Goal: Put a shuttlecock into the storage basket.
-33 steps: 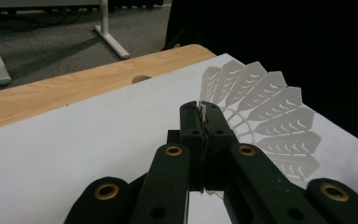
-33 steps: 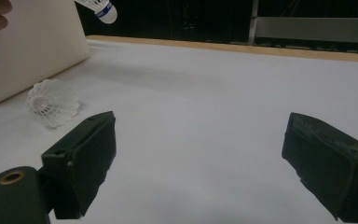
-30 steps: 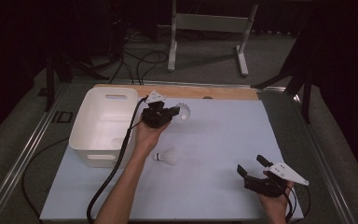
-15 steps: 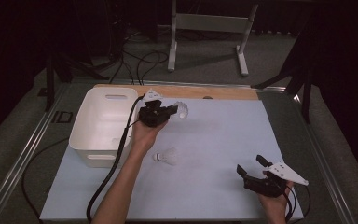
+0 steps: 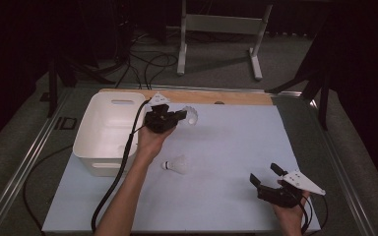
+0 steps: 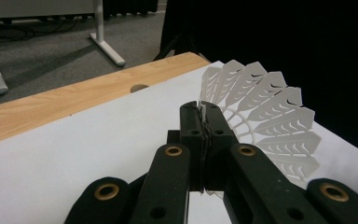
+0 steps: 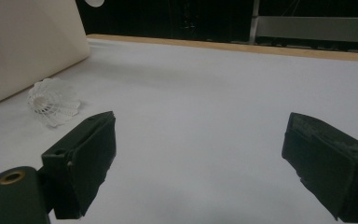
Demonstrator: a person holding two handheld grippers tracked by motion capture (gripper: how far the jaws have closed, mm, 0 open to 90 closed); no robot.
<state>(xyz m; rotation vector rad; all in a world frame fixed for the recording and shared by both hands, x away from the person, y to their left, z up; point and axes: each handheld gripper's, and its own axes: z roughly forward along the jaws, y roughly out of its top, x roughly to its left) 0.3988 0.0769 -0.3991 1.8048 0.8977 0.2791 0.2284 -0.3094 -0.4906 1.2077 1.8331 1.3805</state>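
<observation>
My left gripper (image 5: 179, 116) hovers beside the right rim of the white bin (image 5: 97, 129), shut on the feather skirt of a white shuttlecock (image 5: 191, 116). In the left gripper view the closed jaws (image 6: 204, 114) pinch the edge of that shuttlecock's (image 6: 270, 119) skirt, which fans out to the right. A second shuttlecock (image 5: 176, 165) lies on its side on the pale blue mat, in front of the left forearm. My right gripper (image 5: 263, 173) rests near the table's front right, open, with nothing between its jaws (image 7: 200, 140). From there the lying shuttlecock (image 7: 53, 107) shows at the left, near the bin (image 7: 23, 42).
A wooden strip (image 5: 211, 97) runs along the mat's far edge, with a small hole in it. The left gripper's black cable (image 5: 118, 177) trails along the forearm past the bin. A metal stand (image 5: 216, 29) and floor cables sit beyond the table.
</observation>
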